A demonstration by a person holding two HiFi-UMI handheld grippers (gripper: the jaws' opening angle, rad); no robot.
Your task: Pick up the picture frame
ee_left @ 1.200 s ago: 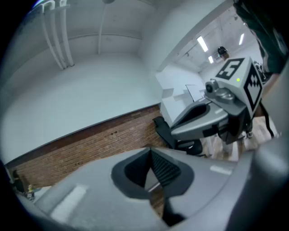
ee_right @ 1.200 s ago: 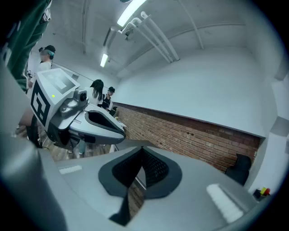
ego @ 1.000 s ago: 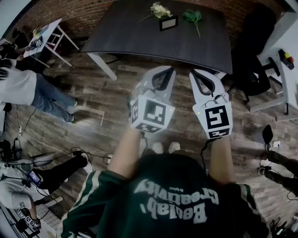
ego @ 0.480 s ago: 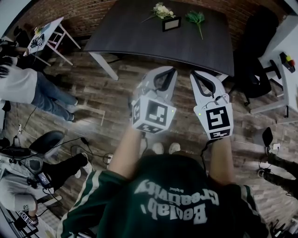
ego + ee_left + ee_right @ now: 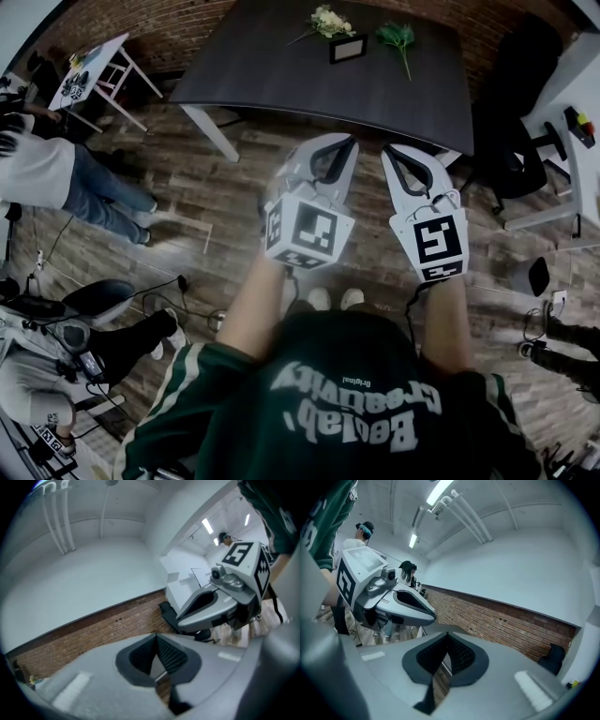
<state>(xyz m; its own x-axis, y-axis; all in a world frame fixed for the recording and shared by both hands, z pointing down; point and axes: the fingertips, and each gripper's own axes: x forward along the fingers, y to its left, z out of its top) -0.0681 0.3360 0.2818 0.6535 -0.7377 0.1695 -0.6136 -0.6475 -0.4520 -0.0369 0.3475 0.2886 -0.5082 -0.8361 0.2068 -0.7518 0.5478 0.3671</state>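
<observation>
Left gripper and right gripper clenched empty, grey shells, dark rectangular picture frame on matte table

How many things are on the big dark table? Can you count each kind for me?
Small dark rectangular picture frame: 1
Bunch of white flowers: 1
Green leafy sprig: 1
Total: 3
</observation>
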